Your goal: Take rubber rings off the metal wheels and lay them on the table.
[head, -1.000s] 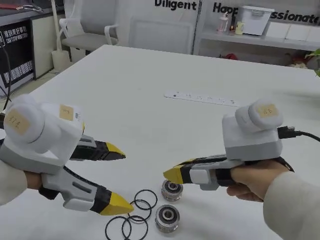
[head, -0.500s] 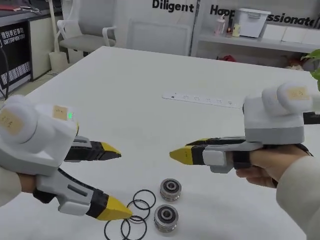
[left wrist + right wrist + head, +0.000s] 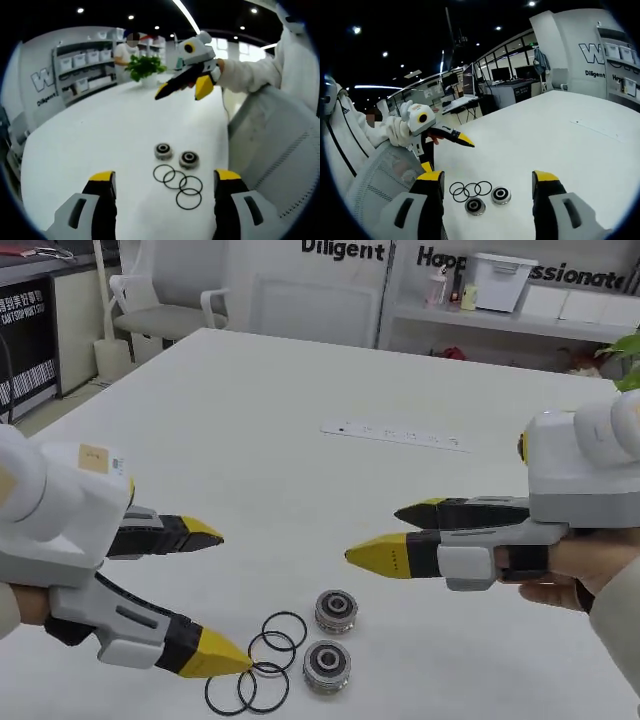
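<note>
Two metal wheels (image 3: 336, 610) (image 3: 327, 665) lie flat on the white table near its front edge. Several black rubber rings (image 3: 268, 648) lie loose and overlapping just left of them. My left gripper (image 3: 228, 600) hovers open to the left of the rings, its lower fingertip beside them. My right gripper (image 3: 375, 533) is open and empty, held in the air above and right of the wheels. The left gripper view has the wheels (image 3: 163, 150) (image 3: 189, 159) and rings (image 3: 175, 179) between its own jaws. In the right gripper view the wheels (image 3: 500, 195) and rings (image 3: 470, 190) lie below.
A white power strip (image 3: 395, 434) lies further back on the table (image 3: 250, 440). Chairs, shelves with bins and a green plant (image 3: 625, 350) stand beyond the table's far edge.
My right gripper has risen and drawn back to the right, away from the wheels, and its two jaws now show apart. The left gripper has drifted slightly left.
</note>
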`<state>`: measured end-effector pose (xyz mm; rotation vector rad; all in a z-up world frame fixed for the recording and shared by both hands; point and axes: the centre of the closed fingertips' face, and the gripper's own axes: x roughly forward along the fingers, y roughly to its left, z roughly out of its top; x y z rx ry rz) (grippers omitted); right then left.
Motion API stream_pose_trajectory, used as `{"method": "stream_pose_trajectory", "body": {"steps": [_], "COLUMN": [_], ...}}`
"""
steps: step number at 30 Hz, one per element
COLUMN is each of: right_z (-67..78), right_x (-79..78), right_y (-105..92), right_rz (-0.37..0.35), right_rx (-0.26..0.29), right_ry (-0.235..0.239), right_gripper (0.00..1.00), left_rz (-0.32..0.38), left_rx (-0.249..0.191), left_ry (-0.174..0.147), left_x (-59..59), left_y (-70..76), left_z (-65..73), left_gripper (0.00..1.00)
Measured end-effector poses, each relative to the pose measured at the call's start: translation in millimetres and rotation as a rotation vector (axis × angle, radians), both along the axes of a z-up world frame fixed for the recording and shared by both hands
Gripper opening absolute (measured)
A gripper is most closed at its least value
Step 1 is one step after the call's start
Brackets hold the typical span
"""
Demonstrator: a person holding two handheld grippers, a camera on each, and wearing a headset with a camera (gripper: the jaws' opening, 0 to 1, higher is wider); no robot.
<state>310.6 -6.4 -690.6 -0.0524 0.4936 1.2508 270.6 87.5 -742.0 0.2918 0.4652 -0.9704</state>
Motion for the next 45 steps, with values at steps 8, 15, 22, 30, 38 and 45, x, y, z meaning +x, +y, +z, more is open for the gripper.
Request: {"method": "stream_pose_trajectory", "body": {"steps": [8, 15, 22, 30, 38, 45], "right_z": [-13.5, -31.1, -47.0, -65.3, -81.2, -92.3], "right_x": [-27.7, -36.5, -37.1, -44.5, -50.2, -56.5], "right_y": [-25.5, -48.5, -63.1, -77.6, -85.1, -85.8], "right_rz": [0.016, -0.019, -0.057, -0.086, -0.093, -0.075], "right_rx": [-0.028, -0.042, -0.072, -0.103, -0.139, -0.176], "right_ry": [0.022, 0.051, 0.067, 0.097, 0.129, 0.150], "right_gripper": [0.80, 0.88, 0.96, 1.00, 1.00, 1.00], "left_rz": [0.069, 0.115, 0.112, 0.136, 0.154, 0.170], "left_rx": [-0.049, -0.068, -0.044, -0.055, -0.043, -0.034], "left_ry": [0.015, 0.024, 0.051, 0.067, 0.101, 0.109], "left_x": [-6.6, -8.6, -14.4, -14.6, -18.6, -21.1], "left_y": [15.9, 27.1, 27.5, 30.4, 34.1, 35.8], "left_z": [-1.5, -5.6, -18.1, -20.4, -28.4, -30.8], "left_gripper": [0.86, 0.91, 0.99, 1.00, 1.00, 1.00]}}
